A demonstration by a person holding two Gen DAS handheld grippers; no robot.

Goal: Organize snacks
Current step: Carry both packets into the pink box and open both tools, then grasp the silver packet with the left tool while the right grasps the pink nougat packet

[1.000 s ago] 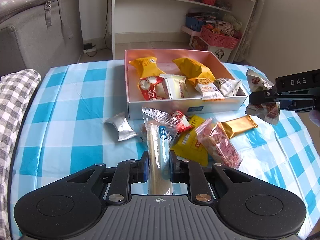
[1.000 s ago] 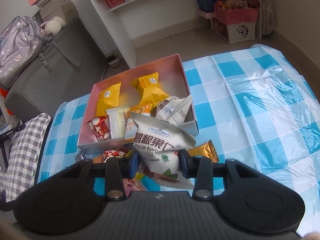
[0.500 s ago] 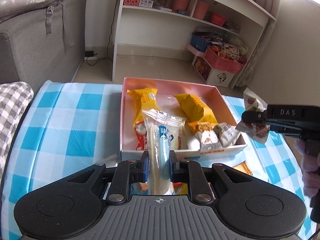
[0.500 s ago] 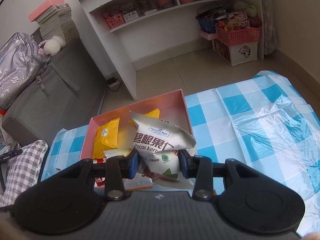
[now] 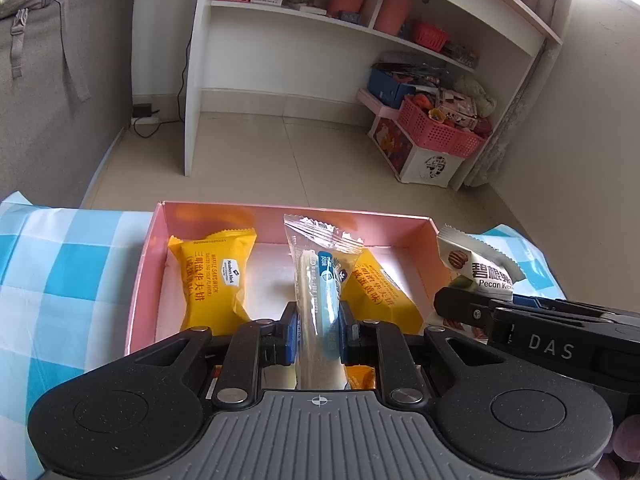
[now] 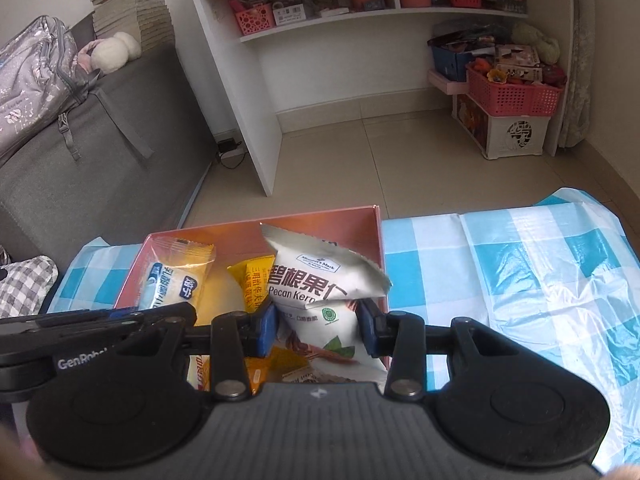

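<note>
A pink box [image 5: 360,222] sits on the blue-checked tablecloth with yellow snack packs [image 5: 214,276] inside. My left gripper [image 5: 318,330] is shut on a long clear-wrapped wafer pack [image 5: 320,280], held over the middle of the box. My right gripper [image 6: 318,330] is shut on a white pecan kernel pack [image 6: 316,280], held over the box's right side. The pecan pack [image 5: 480,268] and right gripper also show at the right of the left wrist view. The wafer pack [image 6: 176,276] shows at the left of the right wrist view.
A white shelf unit [image 5: 320,20] with pots and baskets stands beyond the table. A red basket [image 5: 440,132] on a white crate sits on the floor. A grey sofa [image 6: 80,152] is at the left. Checked tablecloth [image 6: 540,260] extends right of the box.
Both grippers have moved forward from the table's near side to above the box, each carrying its pack. The loose snacks in front of the box have dropped out of view.
</note>
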